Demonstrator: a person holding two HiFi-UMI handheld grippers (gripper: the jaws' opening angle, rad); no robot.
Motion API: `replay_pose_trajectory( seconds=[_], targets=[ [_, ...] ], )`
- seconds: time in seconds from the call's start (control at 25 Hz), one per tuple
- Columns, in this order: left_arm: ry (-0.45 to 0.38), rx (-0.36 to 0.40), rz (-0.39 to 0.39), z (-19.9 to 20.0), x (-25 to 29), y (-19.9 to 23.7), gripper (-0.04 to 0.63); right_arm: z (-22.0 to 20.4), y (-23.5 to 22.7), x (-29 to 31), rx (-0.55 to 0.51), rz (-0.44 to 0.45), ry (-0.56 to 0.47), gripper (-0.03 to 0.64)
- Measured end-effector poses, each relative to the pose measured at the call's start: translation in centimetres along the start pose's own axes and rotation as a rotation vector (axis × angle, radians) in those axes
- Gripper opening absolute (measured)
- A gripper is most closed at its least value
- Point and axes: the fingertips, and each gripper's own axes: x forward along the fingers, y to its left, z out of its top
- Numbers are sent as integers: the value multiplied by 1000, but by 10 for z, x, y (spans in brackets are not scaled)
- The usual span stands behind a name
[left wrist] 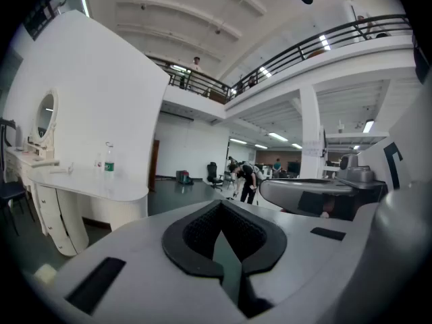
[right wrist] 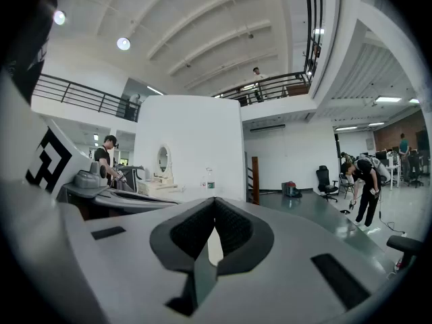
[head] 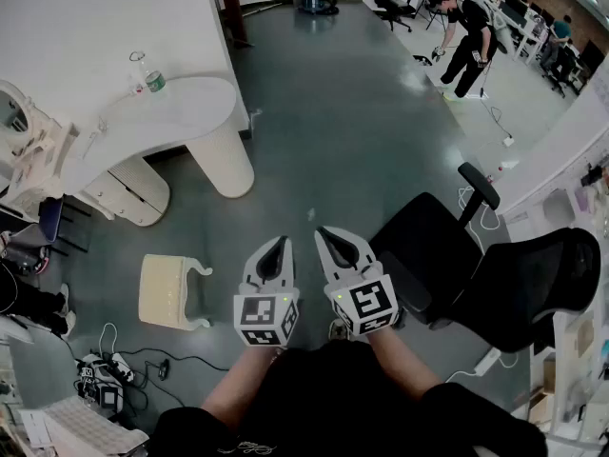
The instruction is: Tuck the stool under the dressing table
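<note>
The oval mirror [head: 13,112] at the back of the white curved dressing surface [head: 181,112] is cut off by the head view's left edge, and the space beneath that surface is mostly hidden by its top. Only its round pedestal leg [head: 224,165] and a rounded drawer unit [head: 133,193] can be made out. The cream square-seated stool [head: 169,291] is seen on the grey-green floor [head: 324,112], well apart from the surface and left of the left claw [head: 279,248]. Only its curved legs on the near side are shown, and whether it stands upright cannot be told. Bare floor is left between stool and pedestal. A black office chair [head: 476,274] is placed just right of the right claw [head: 333,239], and loose cables [head: 128,358] lie near the stool. Both claws are held fully closed, with nothing gripped.
</note>
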Motion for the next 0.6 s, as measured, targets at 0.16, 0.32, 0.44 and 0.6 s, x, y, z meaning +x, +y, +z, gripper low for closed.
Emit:
replay_pose_trajectory(
  seconds=[0.16, 0.32, 0.44, 0.6],
  targets=[
    [-19, -1, 9, 4, 8, 0, 5, 2, -10, 3, -14, 2, -4, 6],
    [-13, -4, 14, 2, 7, 0, 5, 3, -8, 4, 13, 20, -11, 6],
    [-13, -5, 18, 1, 5, -1, 5, 1, -5, 4, 19, 26, -12, 6],
    [-10, -8, 34, -3, 0, 2, 5, -3, 0, 5, 21, 39, -2, 6]
  ],
)
